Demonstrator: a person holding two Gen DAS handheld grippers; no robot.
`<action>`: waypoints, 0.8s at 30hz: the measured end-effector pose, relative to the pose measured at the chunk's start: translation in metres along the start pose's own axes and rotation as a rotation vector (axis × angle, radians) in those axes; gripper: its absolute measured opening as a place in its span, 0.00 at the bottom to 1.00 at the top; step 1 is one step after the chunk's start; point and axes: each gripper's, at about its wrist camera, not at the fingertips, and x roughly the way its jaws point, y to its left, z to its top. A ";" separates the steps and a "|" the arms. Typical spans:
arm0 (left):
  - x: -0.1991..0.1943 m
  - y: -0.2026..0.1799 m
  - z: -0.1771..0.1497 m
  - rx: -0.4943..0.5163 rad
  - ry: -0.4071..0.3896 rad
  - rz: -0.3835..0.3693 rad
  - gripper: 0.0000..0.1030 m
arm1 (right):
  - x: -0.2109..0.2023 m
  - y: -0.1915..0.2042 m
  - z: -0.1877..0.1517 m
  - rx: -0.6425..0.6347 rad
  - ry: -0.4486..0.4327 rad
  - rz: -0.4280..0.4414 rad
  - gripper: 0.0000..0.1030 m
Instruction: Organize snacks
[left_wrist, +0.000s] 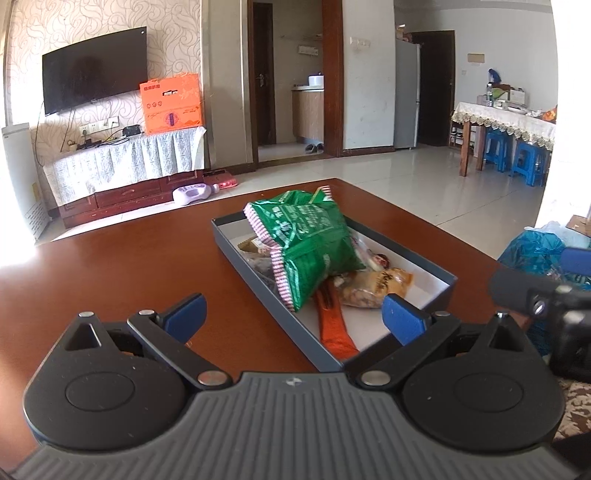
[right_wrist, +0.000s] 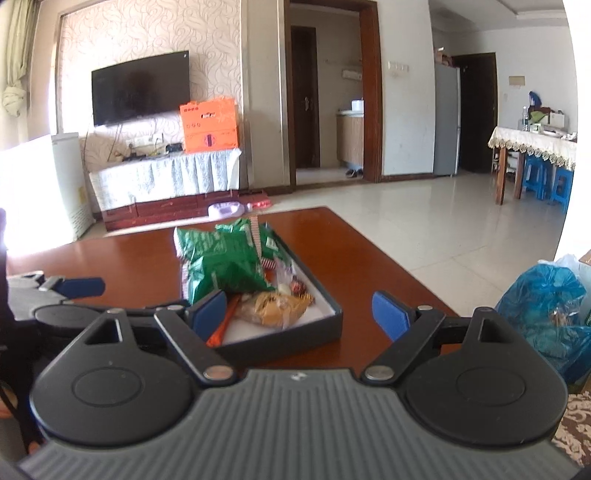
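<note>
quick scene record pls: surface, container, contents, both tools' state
surface: brown table
container: dark shallow box, white inside, on the table
contents: green bag on top; tan packet; orange stick; small wrapped snacks under the bag
left tool: open, empty, over the box's near end
right tool: open, empty, at the box's near right corner
</note>
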 end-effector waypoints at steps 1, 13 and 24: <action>-0.004 -0.002 -0.002 0.002 -0.004 -0.005 1.00 | -0.002 0.001 -0.002 -0.006 0.010 0.006 0.85; -0.036 -0.022 -0.014 0.021 -0.044 0.003 1.00 | -0.029 -0.018 -0.020 0.033 0.042 0.068 0.85; -0.044 -0.030 -0.020 0.048 -0.064 0.058 1.00 | -0.030 -0.023 -0.022 0.059 0.046 0.081 0.85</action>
